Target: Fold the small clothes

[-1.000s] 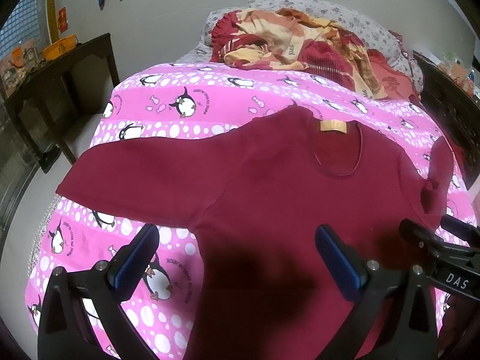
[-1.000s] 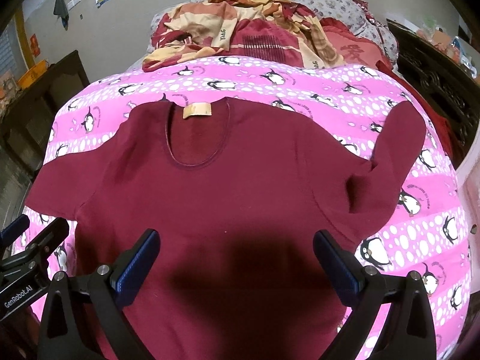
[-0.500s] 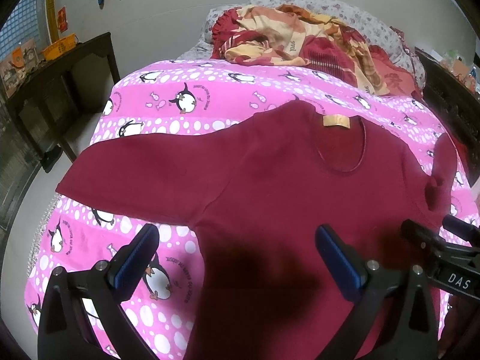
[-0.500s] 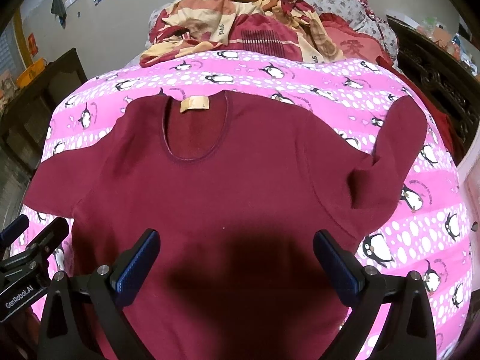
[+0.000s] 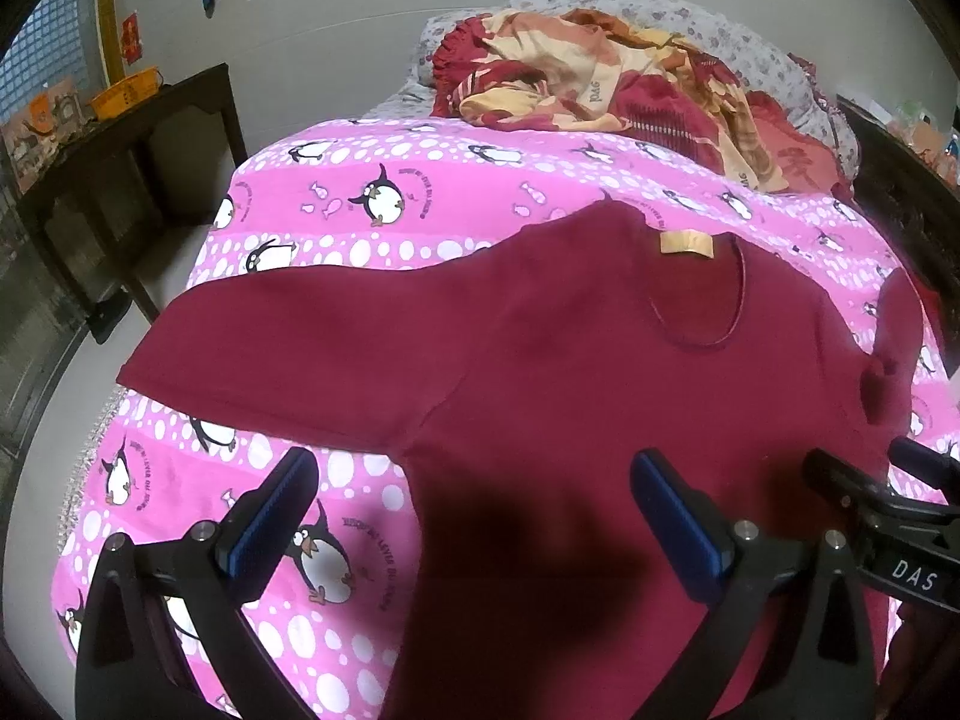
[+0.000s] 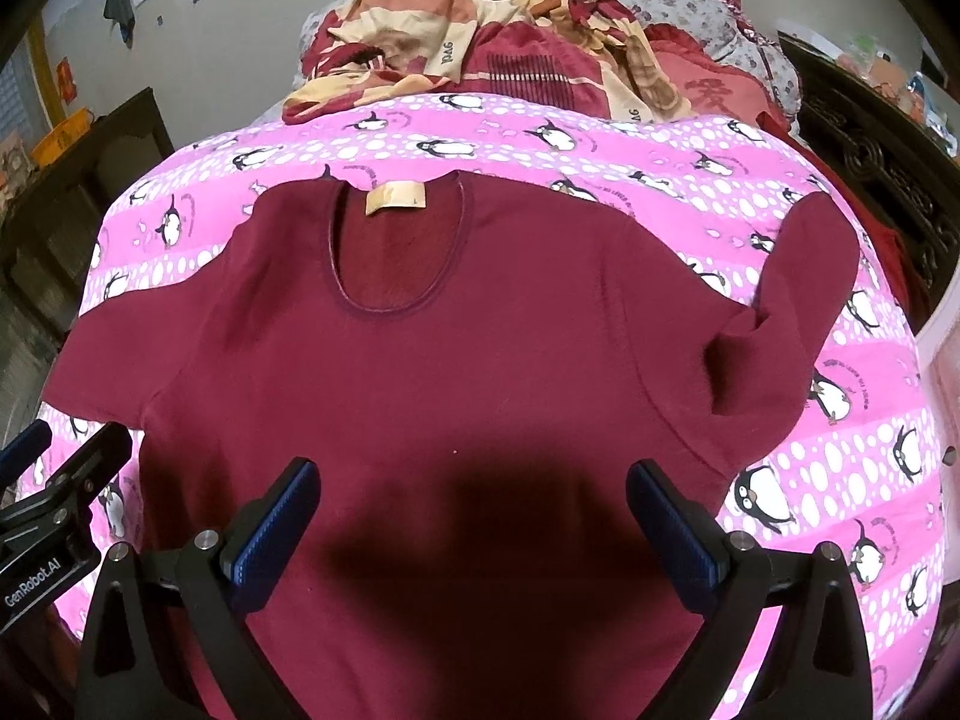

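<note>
Maroon shirt (image 6: 480, 372) lies flat on the penguin bedspread (image 5: 372, 186). Left gripper (image 5: 474, 516) and right gripper (image 6: 474, 516) hover, fingers wide open, empty. Risk: bunched right sleeve (image 6: 780, 324) folds crooked unless smoothed.

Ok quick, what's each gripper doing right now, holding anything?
Left gripper: open, holding nothing, above the maroon shirt.
Right gripper: open, holding nothing, above the same shirt.

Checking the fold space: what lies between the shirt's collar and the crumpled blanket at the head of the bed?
Only bare pink penguin sheet lies between the maroon shirt and the blanket, clearest in the right wrist view.
</note>
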Motion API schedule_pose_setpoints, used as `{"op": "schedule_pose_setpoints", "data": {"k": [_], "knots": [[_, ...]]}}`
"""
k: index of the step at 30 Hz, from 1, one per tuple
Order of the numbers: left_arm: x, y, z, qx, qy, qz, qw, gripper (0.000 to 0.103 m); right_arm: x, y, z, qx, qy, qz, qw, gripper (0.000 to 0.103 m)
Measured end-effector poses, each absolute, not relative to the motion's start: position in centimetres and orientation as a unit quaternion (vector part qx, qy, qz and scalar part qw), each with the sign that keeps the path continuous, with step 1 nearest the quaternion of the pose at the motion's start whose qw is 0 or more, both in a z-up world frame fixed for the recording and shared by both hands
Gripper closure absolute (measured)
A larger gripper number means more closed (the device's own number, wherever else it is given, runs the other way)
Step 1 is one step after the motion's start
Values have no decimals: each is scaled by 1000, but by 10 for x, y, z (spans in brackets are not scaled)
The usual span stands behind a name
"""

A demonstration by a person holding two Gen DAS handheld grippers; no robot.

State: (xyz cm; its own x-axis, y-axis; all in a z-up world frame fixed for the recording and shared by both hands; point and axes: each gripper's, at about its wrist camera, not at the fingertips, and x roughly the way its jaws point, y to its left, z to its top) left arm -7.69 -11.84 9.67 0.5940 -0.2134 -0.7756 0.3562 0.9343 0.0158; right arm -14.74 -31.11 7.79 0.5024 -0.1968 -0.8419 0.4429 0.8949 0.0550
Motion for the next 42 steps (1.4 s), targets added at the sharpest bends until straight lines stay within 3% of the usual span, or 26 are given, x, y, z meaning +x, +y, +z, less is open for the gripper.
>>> {"op": "schedule_pose_setpoints", "data": {"k": [42], "knots": [[-62, -92, 91, 65, 438, -139, 886, 0, -140, -306, 69, 126, 475, -186, 851, 0]]}}
